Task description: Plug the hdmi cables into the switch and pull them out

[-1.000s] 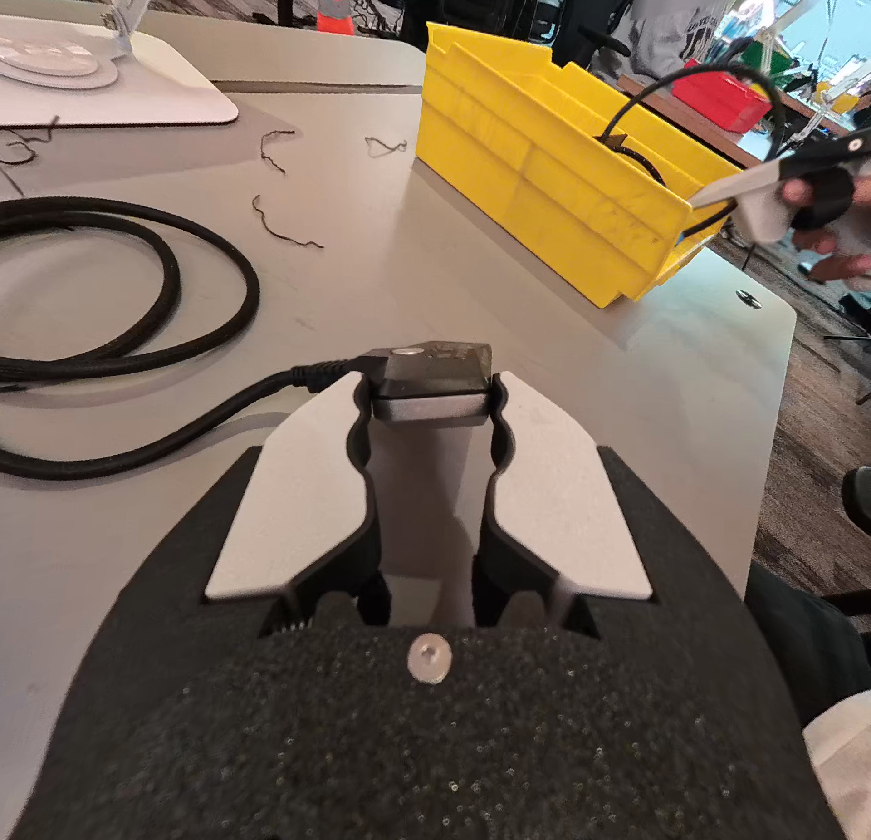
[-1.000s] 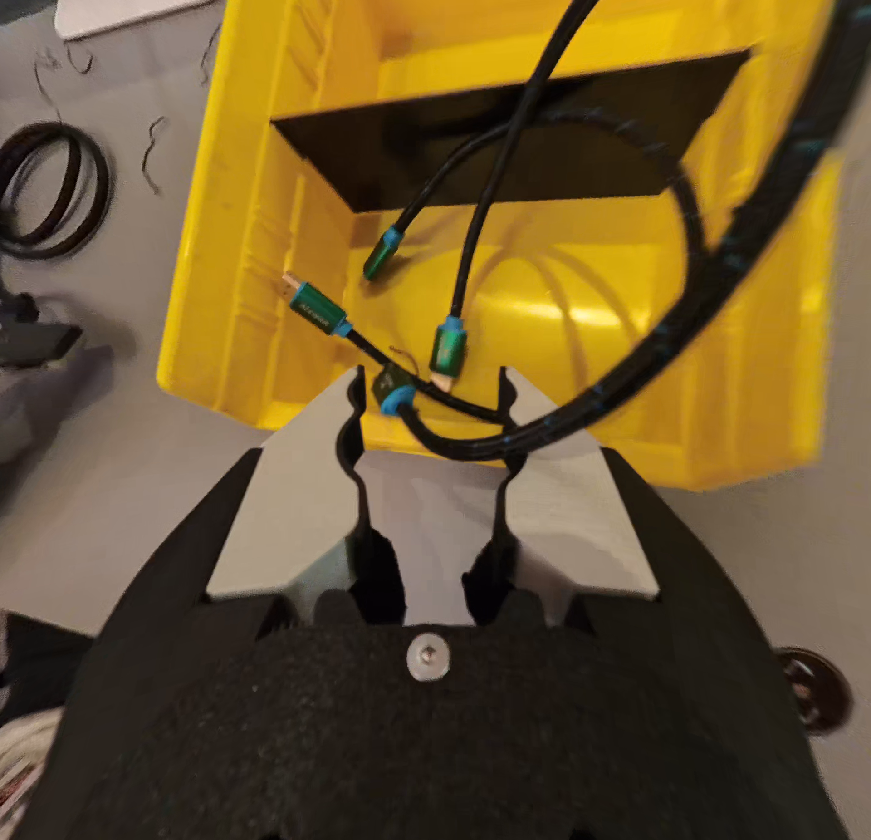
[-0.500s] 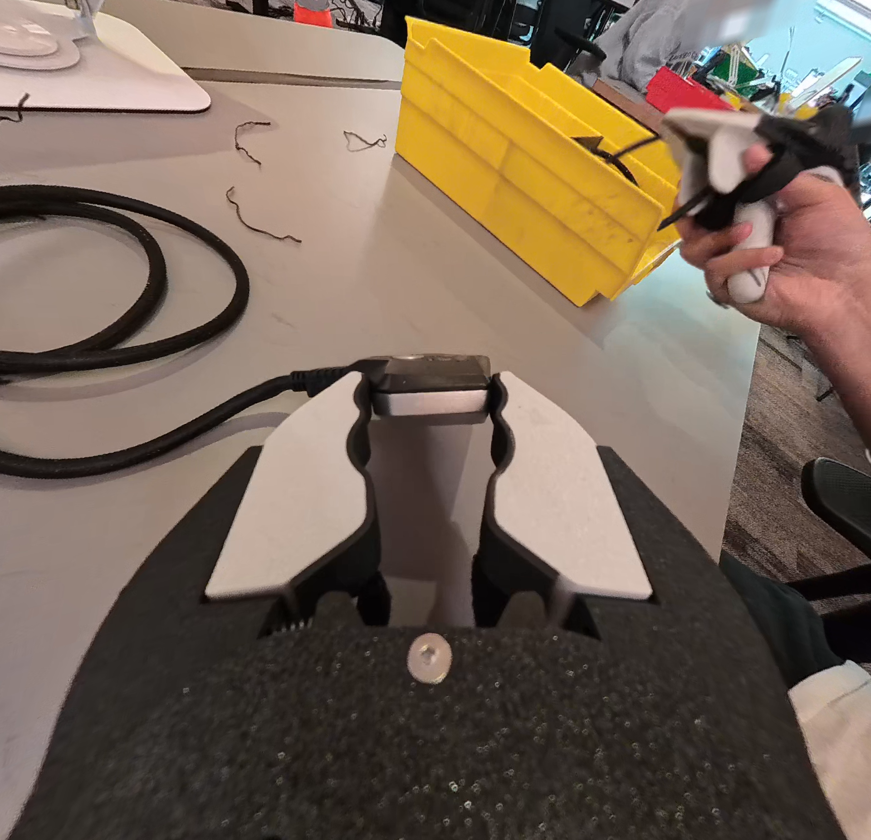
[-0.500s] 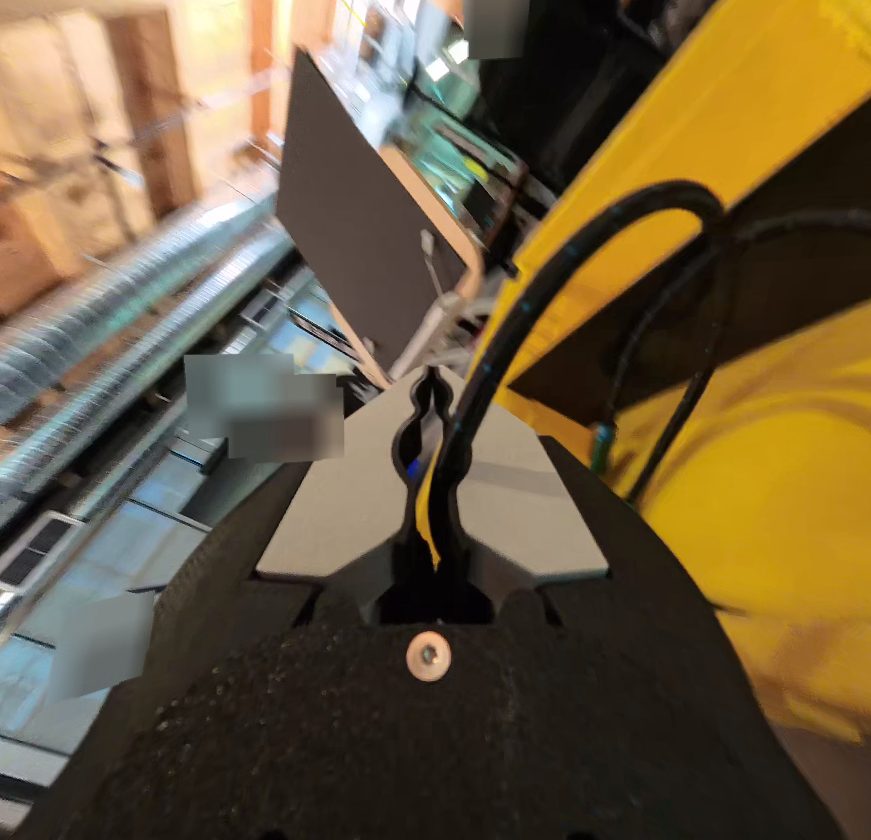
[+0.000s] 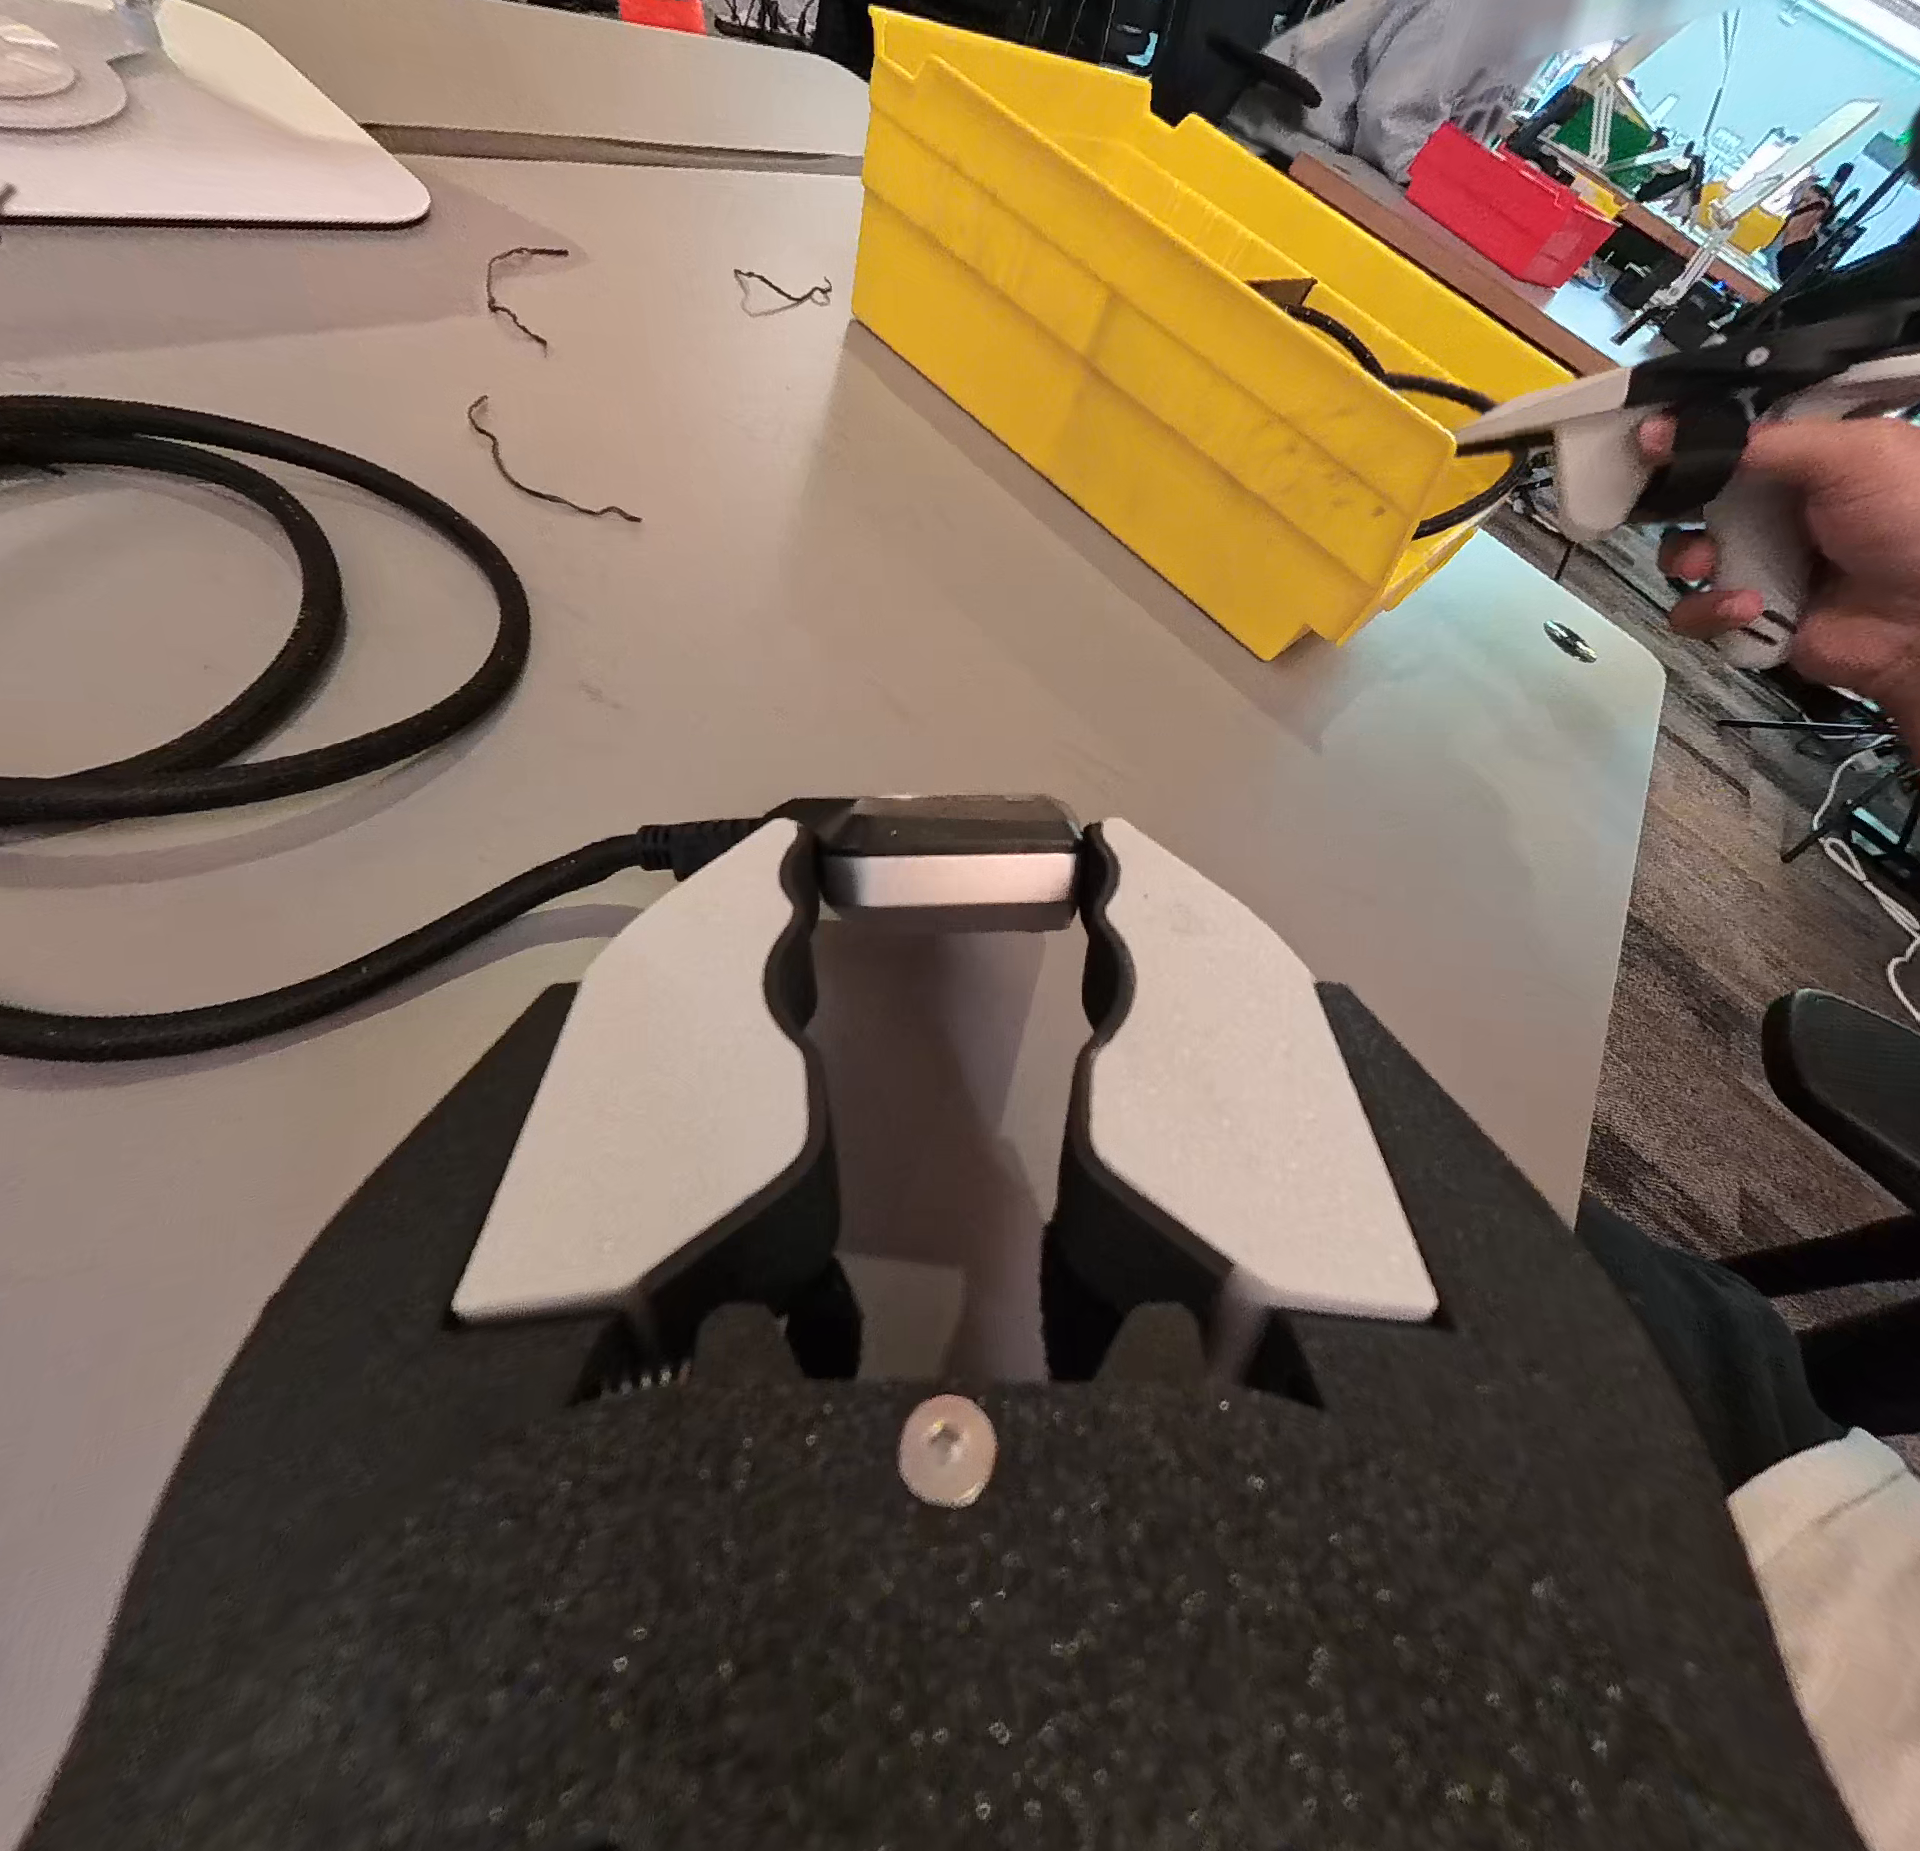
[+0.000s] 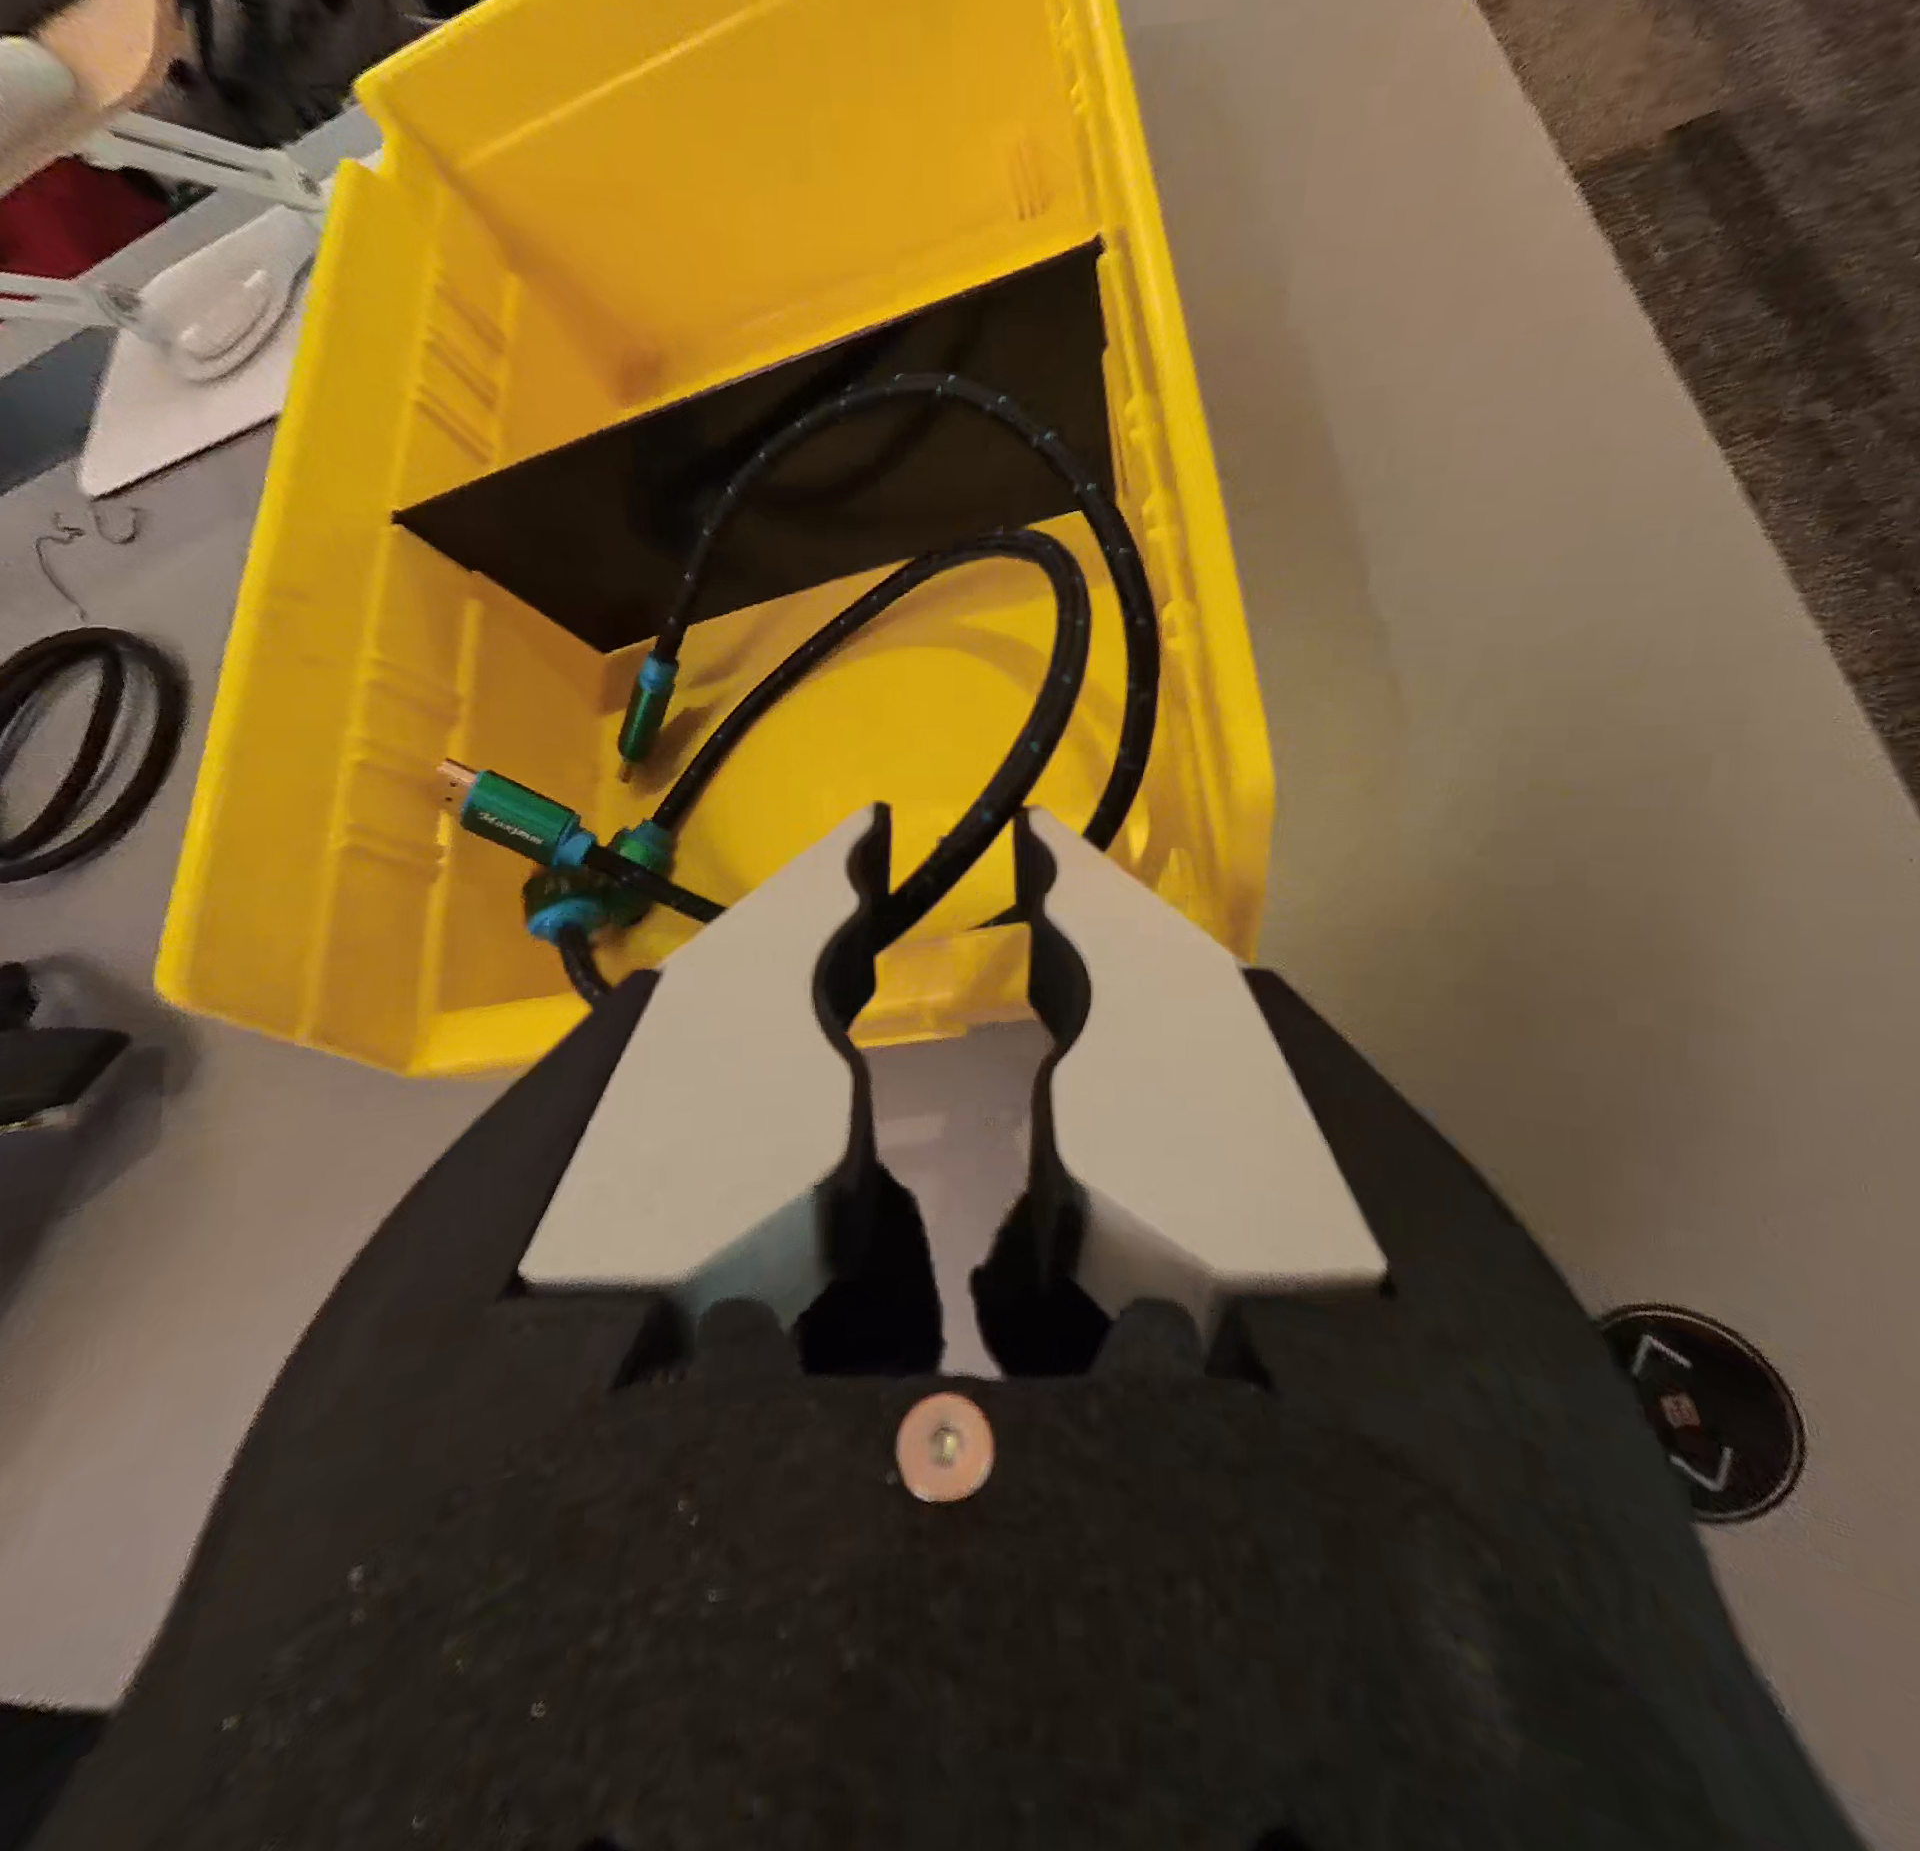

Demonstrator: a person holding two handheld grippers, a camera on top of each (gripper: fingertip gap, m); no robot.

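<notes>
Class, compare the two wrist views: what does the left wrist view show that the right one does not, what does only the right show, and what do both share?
Only the left: the left gripper shut on the switch, and a hand holding the right gripper.
Only the right: the bin's inside, with green plugs and a black divider; the right gripper open around a cable.
Both: the yellow bin, the grey table, the black cable coil.

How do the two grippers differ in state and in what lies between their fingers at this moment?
The left gripper is shut on the switch, clamping its sides at table level; the right gripper is open, gripping nothing.
The left gripper stands over the bare grey table; the right gripper points into the yellow bin, where a braided hdmi cable loops across the gap between its fingers.
Both have the same light grey fingers on black bodies.
</notes>
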